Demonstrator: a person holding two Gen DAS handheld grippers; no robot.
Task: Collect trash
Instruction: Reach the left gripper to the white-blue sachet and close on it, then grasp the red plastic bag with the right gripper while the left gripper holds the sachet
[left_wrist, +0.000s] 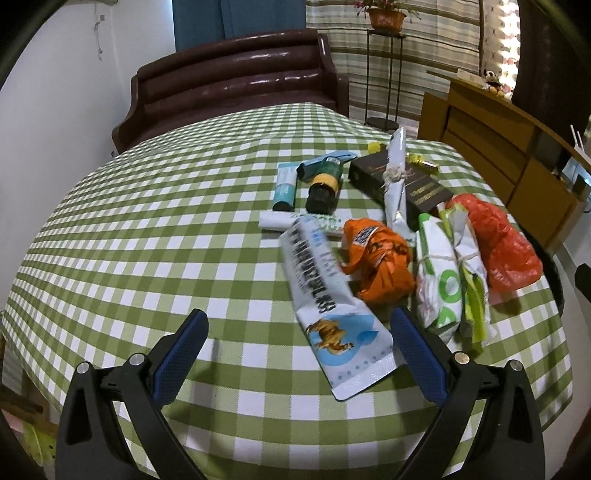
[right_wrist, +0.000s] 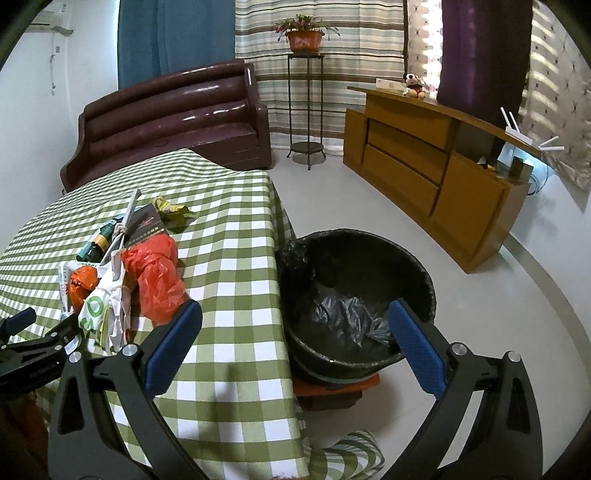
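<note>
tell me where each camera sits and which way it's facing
Left wrist: on the left hand-held gripper, open, looking down across the checked table at the trash pile, white sachet nearest.
Right wrist: on the right hand-held gripper, open, over the table edge, facing the black bin.
Shared: red bag, sofa.

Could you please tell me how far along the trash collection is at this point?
Barely started. Done: nothing visibly; the bin holds only its crumpled black liner. In hand: nothing; the left tongs and right tongs are both open and empty. Left: the whole pile on the table, including the white pouch, orange wrapper and red bag.
</note>
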